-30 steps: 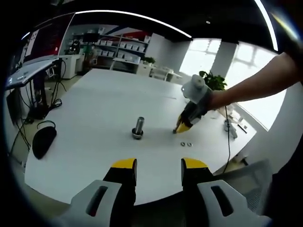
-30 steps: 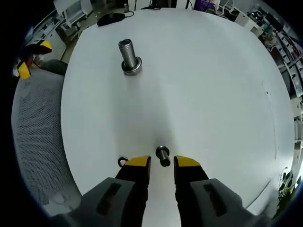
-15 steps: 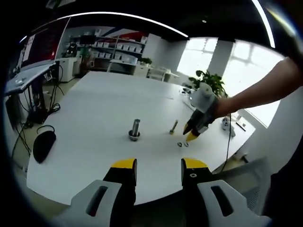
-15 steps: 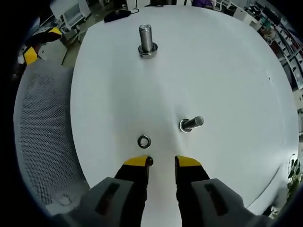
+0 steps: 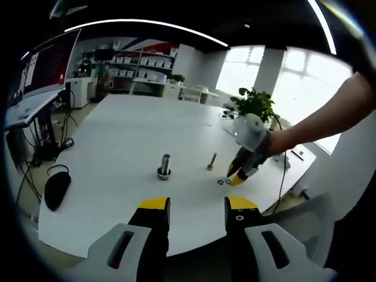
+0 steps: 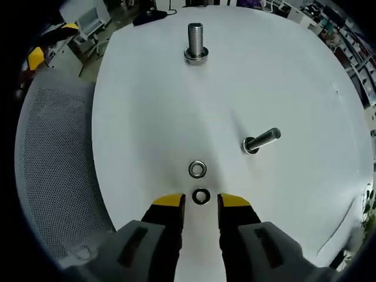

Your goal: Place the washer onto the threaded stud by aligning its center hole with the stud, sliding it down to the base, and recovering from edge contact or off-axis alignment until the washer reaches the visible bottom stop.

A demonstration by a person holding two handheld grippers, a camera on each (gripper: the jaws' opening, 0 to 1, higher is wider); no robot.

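Overhead, white table (image 6: 147,106) in an office; far shelving (image 5: 126,61). Two washers (image 6: 197,170) near right gripper (image 6: 201,202), jaws apart; thick stud (image 6: 195,42) far. Left gripper (image 5: 197,205) apart, empty.

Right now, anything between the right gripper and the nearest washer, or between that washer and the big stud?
Nothing visible. The dark washer lies flat on the table, just ahead of the open right gripper. A second washer lies along the line to the upright stud; the smaller bolt stands off to one side.
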